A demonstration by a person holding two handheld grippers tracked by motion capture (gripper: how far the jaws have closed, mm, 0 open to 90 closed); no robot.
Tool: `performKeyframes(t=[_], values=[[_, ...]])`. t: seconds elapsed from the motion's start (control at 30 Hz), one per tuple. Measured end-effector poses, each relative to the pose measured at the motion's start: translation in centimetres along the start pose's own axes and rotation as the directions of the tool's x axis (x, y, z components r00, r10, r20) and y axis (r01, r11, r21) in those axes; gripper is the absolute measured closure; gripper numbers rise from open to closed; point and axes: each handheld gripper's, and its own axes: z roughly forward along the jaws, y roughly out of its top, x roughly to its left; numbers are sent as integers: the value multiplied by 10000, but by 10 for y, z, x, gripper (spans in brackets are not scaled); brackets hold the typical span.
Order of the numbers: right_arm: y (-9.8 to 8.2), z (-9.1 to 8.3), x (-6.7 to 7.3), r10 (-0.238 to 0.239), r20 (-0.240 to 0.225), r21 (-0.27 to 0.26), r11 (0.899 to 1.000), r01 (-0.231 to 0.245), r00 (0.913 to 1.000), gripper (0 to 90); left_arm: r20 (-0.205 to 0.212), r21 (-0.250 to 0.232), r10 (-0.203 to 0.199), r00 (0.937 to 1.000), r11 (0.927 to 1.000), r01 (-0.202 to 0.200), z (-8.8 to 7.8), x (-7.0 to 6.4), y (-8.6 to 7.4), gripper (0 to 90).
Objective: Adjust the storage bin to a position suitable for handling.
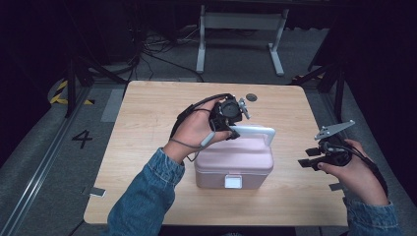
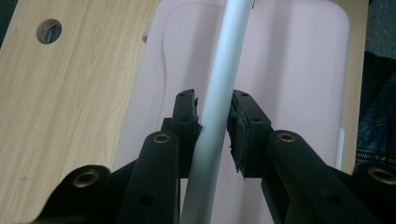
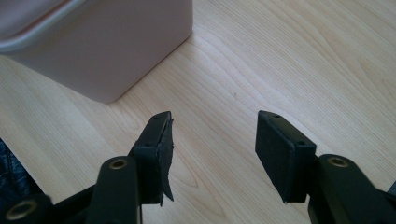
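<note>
High view, table: a light wooden table (image 1: 147, 123) with a round cable hole (image 1: 251, 97) near its far edge, at about 12 o'clock from the box.
High view, box: a pink plastic storage box (image 1: 234, 164) with a white front latch (image 1: 233, 181) sits near the table's centre, a little toward the near edge.
High view, handle: a pale grey carry handle (image 1: 255, 131) stands raised above the lid.
High view, left gripper: the left gripper (image 1: 230, 129), held by the left hand (image 1: 196, 129), is at the handle's left end, about 11 o'clock from the box centre.
High view, right gripper: the right gripper (image 1: 307, 157), in the right hand (image 1: 351, 172), is at 3 o'clock from the box, well apart from it, over the table's right edge.
Left gripper view, grip: both black jaws press on the grey handle bar (image 2: 219, 98), which runs up between them; the pink lid (image 2: 289, 70) lies beneath.
Left gripper view, table: wood and the cable hole (image 2: 49, 31) show at 10 o'clock.
Right gripper view, jaws: spread wide, nothing between them, bare wood (image 3: 280, 60) below.
Right gripper view, box: a corner of the pink box (image 3: 112, 46) sits at 11 o'clock, apart from the jaws.
</note>
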Motion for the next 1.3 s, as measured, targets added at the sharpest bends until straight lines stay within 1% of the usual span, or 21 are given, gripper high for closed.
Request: performKeyframes(t=[0.03, 0.17, 0.27, 0.3, 0.37, 0.4, 0.5, 0.53, 0.57, 0.63, 0.73, 0.77, 0.83, 0.87, 1.0, 1.03, 1.07, 1.13, 1.17, 1.2, 1.3], values=[[0, 0, 0, 16, -1, -13, 10000, -16, 10000, 474, 18, -53, -90, 10000, 9999, 90, -2, 1, 1, 735], [0, -1, 0, -39, 18, -93, 9999, 40, 10000, 473, -37, 18, -54, 10000, 10000, 54, -5, 4, 3, 730], [1, -3, 1, -34, 18, -249, 9997, 35, 10000, 474, 29, -18, -130, 9999, 9999, 130, -7, 8, 5, 723], [1, -4, 2, -31, -5, -340, 9994, 31, 10000, 478, 15, 22, -178, 9998, 9998, 178, -8, 10, 6, 719], [1, -5, 2, -13, -49, -487, 9988, 11, 10000, 488, -41, -56, -93, 9999, 9999, 93, -9, 13, 7, 712], [1, -6, 2, -32, -70, -612, 9981, 28, 10000, 495, 50, -31, -332, 9994, 9994, 332, -10, 14, 7, 710], [2, -9, 4, 61, -153, -929, 9956, -75, 9999, 513, 64, -99, -213, 9998, 9997, 214, -11, 19, 8, 704], [2, -10, 5, 31, -175, -1022, 9948, -49, 9998, 520, 131, -100, -352, 9993, 9993, 353, -11, 19, 8, 701], [3, -11, 6, 19, -216, -1135, 9935, -43, 9998, 527, 103, -97, -316, 9994, 9994, 317, -12, 20, 9, 699], [4, -13, 8, 16, -315, -1319, 9912, -58, 9995, 543, 119, -138, -483, 9988, 9987, 485, -12, 22, 9, 694], [6, -15, 13, -209, -423, -1573, 9875, 140, 9989, 565, 224, -144, -472, 9986, 9988, 476, -13, 27, 10, 687], [7, -16, 15, -272, -462, -1652, 9861, 192, 9986, 574, 256, -236, -754, 9968, 9968, 760, -13, 26, 10, 685], [9, -17, 19, -417, -526, -1778, 9836, 318, 9977, 590, 249, -199, -627, 9977, 9978, 632, -14, 30, 10, 680], [11, -18, 22, -506, -584, -1875, 9815, 388, 9970, 599, 305, -286, -742, 9968, 9968, 751, -14, 30, 10, 678], [15, -20, 32, -796, -687, -2104, 9756, 635, 9945, 633, 312, -279, -751, 9967, 9967, 759, -14, 33, 11, 671], [16, -21, 35, -880, -667, -2178, 9734, 716, 9939, 645, 368, -338, -935, 9949, 9949, 948, -14, 33, 10, 670], [16, -21, 35, -880, -667, -2178, 9734, 716, 9939, 645, 368, -338, -935, 9949, 9949, 948, -14, 33, 10, 669], [19, -20, 44, -1187, -767, -2328, 9676, 979, 9900, 676, 375, -291, -791, 9962, 9964, 802, -14, 36, 11, 666], [20, -20, 48, -1301, -820, -2395, 9650, 1072, 9881, 686, 406, -381, -984, 9943, 9943, 1000, -14, 35, 11, 665], [22, -19, 51, -1414, -950, -2476, 9621, 1142, 9854, 694, 410, -364, -982, 9943, 9944, 997, -14, 36, 11, 665], [25, -15, 59, -1666, -1246, -2506, 9591, 1315, 9781, 710, 485, -349, -1025, 9935, 9939, 1043, -14, 37, 11, 663]])
